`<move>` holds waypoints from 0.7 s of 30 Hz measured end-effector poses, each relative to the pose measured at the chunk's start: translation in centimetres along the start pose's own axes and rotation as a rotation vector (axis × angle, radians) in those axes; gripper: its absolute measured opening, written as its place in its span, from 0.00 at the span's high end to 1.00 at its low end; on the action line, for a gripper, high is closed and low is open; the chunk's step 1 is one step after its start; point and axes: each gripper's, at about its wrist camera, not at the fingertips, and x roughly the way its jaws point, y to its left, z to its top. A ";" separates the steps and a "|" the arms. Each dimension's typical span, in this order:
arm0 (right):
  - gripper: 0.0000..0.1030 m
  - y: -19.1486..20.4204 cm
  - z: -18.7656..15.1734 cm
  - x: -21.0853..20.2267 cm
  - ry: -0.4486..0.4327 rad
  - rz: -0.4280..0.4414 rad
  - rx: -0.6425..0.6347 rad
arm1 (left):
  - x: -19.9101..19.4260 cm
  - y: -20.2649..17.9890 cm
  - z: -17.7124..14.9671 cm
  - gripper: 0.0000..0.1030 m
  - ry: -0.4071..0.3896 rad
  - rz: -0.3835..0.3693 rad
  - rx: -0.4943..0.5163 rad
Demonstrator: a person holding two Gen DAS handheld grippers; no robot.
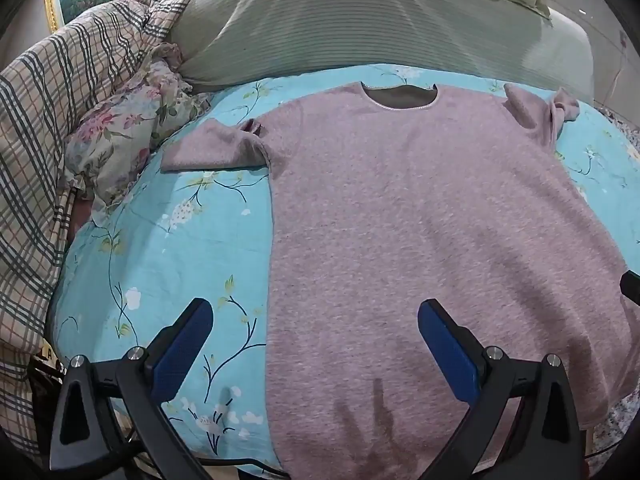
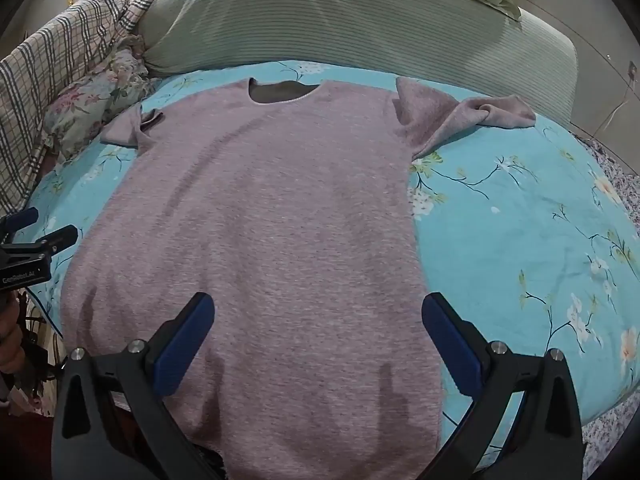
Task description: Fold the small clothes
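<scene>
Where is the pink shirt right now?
The pink shirt lies flat on the blue flowery sheet, neck hole toward the green pillow, in front of both open tongs.

A home bedroom: floral blue bedsheet (image 1: 168,240), green pillow (image 1: 360,24) at twelve o'clock, plaid quilt (image 1: 60,92) at ten.

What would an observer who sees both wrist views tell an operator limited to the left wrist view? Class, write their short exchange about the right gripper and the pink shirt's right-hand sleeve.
Operator: Is the right gripper open?
Observer: Yes, the right gripper is open, spanning the pink shirt's right edge near the hem.
Operator: How does the right-hand sleeve end?
Observer: The right-hand sleeve runs outward, its cuff twisted, lying on the blue floral sheet.
</scene>
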 end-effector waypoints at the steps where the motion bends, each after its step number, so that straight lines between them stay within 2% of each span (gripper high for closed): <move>1: 0.00 -0.1 0.0 0.0 0.000 -0.002 0.001 | 0.1 0.1 0.0 0.00 0.002 0.000 0.000; 21: 0.00 -0.3 0.0 -0.2 -0.001 -0.001 0.007 | 0.7 0.3 -0.1 0.00 -0.009 -0.005 0.000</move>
